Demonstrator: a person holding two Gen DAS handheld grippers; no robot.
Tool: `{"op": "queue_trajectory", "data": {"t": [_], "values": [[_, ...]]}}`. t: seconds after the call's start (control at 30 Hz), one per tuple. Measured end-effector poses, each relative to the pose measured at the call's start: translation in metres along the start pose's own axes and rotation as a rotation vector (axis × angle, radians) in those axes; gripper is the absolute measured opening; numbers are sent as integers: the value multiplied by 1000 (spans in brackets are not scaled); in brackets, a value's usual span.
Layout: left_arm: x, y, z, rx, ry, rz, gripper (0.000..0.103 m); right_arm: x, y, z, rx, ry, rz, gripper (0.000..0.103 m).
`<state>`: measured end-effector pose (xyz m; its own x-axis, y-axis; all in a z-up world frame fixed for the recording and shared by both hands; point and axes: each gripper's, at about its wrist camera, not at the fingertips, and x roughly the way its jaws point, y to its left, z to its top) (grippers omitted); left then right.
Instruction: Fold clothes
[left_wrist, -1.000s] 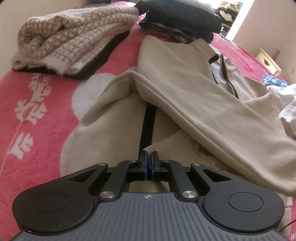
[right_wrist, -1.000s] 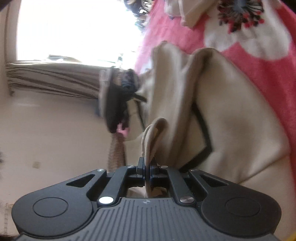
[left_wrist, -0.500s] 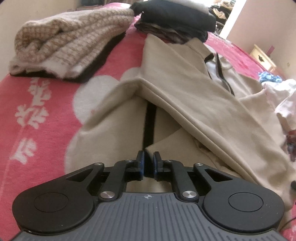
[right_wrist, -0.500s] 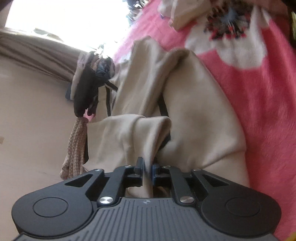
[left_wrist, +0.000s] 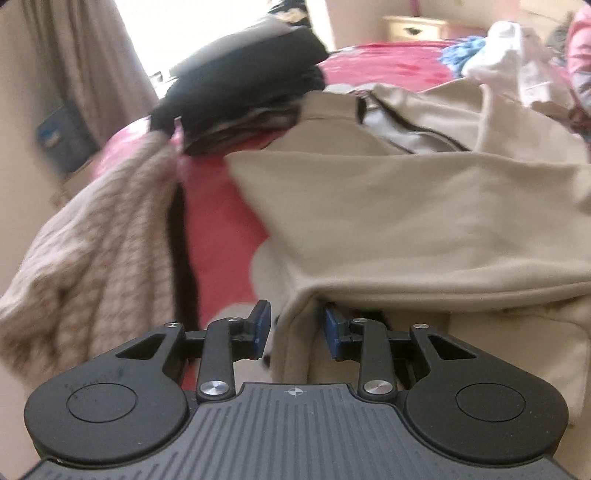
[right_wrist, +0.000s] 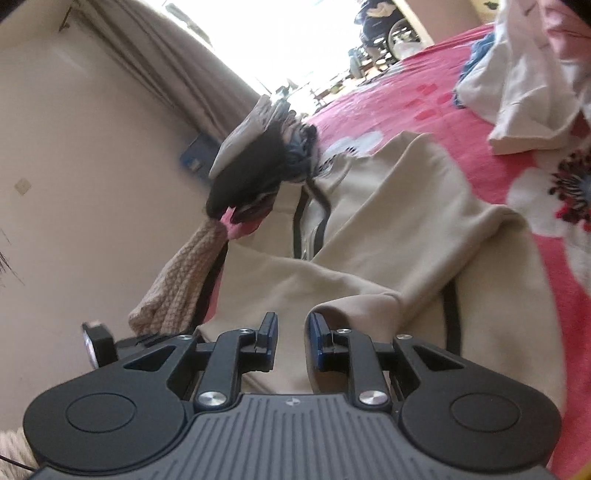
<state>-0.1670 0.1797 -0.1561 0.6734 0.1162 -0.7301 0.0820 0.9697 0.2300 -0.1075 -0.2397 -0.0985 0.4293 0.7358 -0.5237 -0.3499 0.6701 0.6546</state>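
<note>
A beige jacket with black trim (left_wrist: 406, 221) lies folded over on the pink flowered blanket (left_wrist: 218, 210). My left gripper (left_wrist: 297, 326) sits low at the jacket's near folded corner. Its jaws are opening; the corner lies between the pads and neither pad presses on it. In the right wrist view the same jacket (right_wrist: 388, 229) spreads ahead. My right gripper (right_wrist: 292, 338) hovers just over its near fold with the jaws apart. A curl of beige cloth rests beside the right pad (right_wrist: 314, 341), unpinched.
A folded houndstooth knit (left_wrist: 99, 258) lies left of the jacket. A stack of dark folded clothes (left_wrist: 251, 85) sits beyond it near the curtain (left_wrist: 81, 66). Loose white garments (left_wrist: 506, 48) lie at the far right. A wall (right_wrist: 92, 184) runs along the bed's left side.
Both grippers went from shut to open, and the right let go of the beige fold it pinched. Both views rolled. The right gripper rose, and the jacket now lies folded across.
</note>
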Motion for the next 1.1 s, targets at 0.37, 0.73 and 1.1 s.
{"op": "queue_trajectory", "data": {"t": [0.37, 0.73, 1.1], "values": [[-7, 42, -36, -332, -56, 45, 11, -25, 11, 5, -66, -99, -121, 22], [-12, 39, -48, -171, -6, 63, 23, 73, -2, -31, -144, 204, -104, 20], [-44, 62, -71, -158, 131, 154, 24, 60, -6, -29, -141, 159, -88, 19]]}}
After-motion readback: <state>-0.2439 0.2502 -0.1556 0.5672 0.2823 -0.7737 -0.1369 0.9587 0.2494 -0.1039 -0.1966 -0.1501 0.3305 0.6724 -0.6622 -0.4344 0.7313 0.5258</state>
